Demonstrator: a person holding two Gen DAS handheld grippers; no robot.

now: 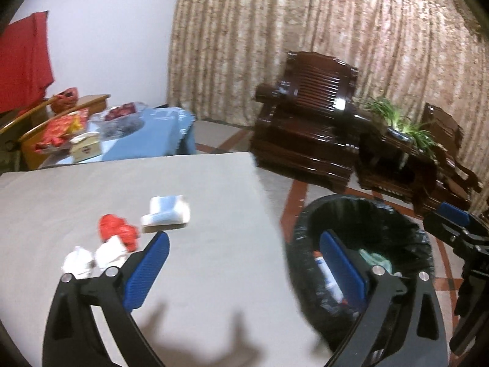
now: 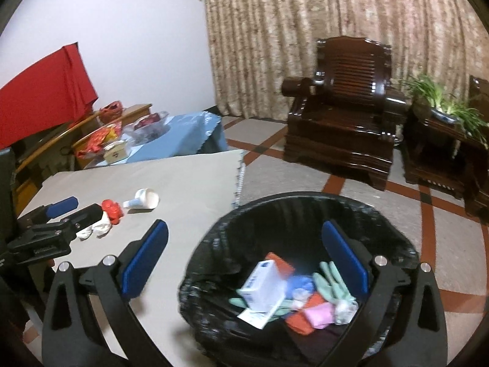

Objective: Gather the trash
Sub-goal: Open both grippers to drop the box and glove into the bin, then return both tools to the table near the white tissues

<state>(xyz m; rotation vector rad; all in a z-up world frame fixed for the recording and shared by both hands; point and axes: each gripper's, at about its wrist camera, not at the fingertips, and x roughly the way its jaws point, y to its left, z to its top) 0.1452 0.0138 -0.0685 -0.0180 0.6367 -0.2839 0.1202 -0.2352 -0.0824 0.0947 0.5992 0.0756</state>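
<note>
The left hand-held gripper (image 1: 244,263) stands wide, with nothing between its blue pads; one finger (image 1: 146,270) hangs over the grey surface (image 1: 198,183), the other over the bin (image 1: 360,211). The right hand-held gripper (image 2: 244,253) is also spread wide and holds nothing; its right finger (image 2: 345,258) hangs over the mouth of the bin (image 2: 305,202), its left one over the surface (image 2: 183,177). Each gripper shows at the edge of the other's view, the right one (image 1: 458,223) past the far rim of the bin, the left one (image 2: 65,211) over the surface's left part.

The bin, lined with a black bag, stands on the tiled floor just beside the surface's right edge. Inside it lie a white box (image 2: 262,284), a pale green glove (image 2: 333,284), a pink wad (image 2: 321,315) and orange-red pieces (image 2: 301,321), heaped together.

Trash still on the surface: a crumpled red wrapper (image 1: 117,232), two white paper wads (image 1: 91,258) touching it on the near side, and a white scoop-like piece (image 1: 166,211) just beyond the wrapper. All lie close together near the left gripper's left finger, well apart from the bin.

Behind stand a dark wooden armchair (image 2: 342,116), a plant (image 2: 443,101) on a dark side table, a patterned curtain (image 2: 336,15) and a low table under a blue cloth (image 2: 183,134).
</note>
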